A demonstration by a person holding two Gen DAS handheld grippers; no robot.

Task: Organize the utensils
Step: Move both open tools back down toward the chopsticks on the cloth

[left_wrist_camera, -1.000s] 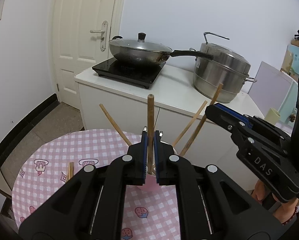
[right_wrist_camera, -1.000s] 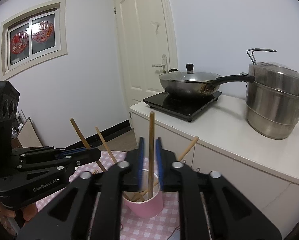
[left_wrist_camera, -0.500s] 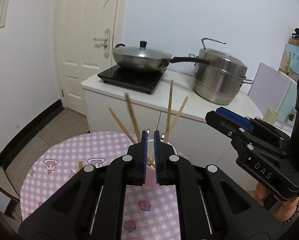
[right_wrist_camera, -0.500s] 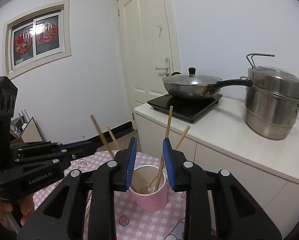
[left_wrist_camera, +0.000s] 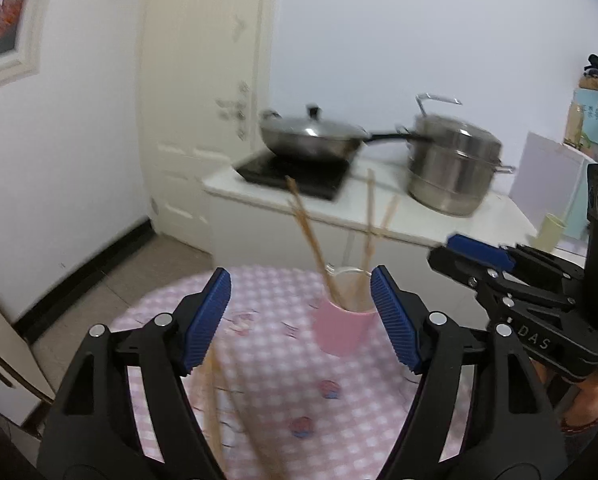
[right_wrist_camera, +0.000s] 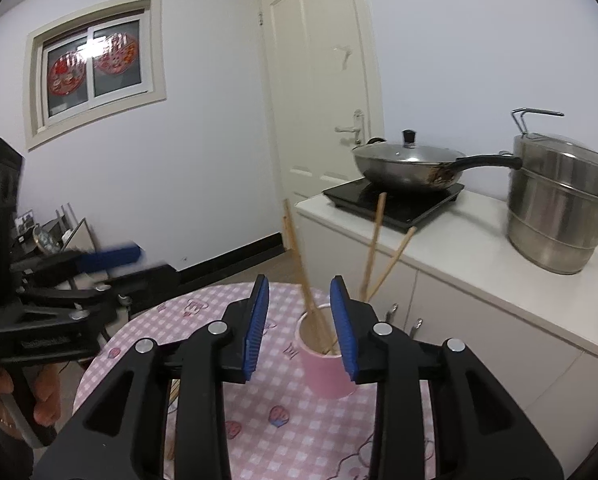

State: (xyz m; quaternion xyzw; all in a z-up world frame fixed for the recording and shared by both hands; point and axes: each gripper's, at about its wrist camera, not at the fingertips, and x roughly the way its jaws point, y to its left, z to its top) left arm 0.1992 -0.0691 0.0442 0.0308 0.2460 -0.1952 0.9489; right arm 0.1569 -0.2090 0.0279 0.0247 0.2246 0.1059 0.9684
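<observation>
Reading "DAS" on the right gripper (left_wrist_camera: 455, 246), and what looks like "GenRobot" on the left gripper (left_wrist_camera: 301, 312), though that's blurred. Both sets of jaws have just been opening and stand apart, nothing pressed between them. The pink cup (right_wrist_camera: 325, 364) sits on the checked surface (right_wrist_camera: 283, 432), just beyond the right gripper's fingers. Chopsticks (right_wrist_camera: 373, 240) stand in it, long axes near upright, tips fanning left and right. More chopsticks (left_wrist_camera: 213, 396) lie near-left. Behind: wok (right_wrist_camera: 407, 164), steel steamer pot (right_wrist_camera: 559, 204), door (right_wrist_camera: 319, 80).
</observation>
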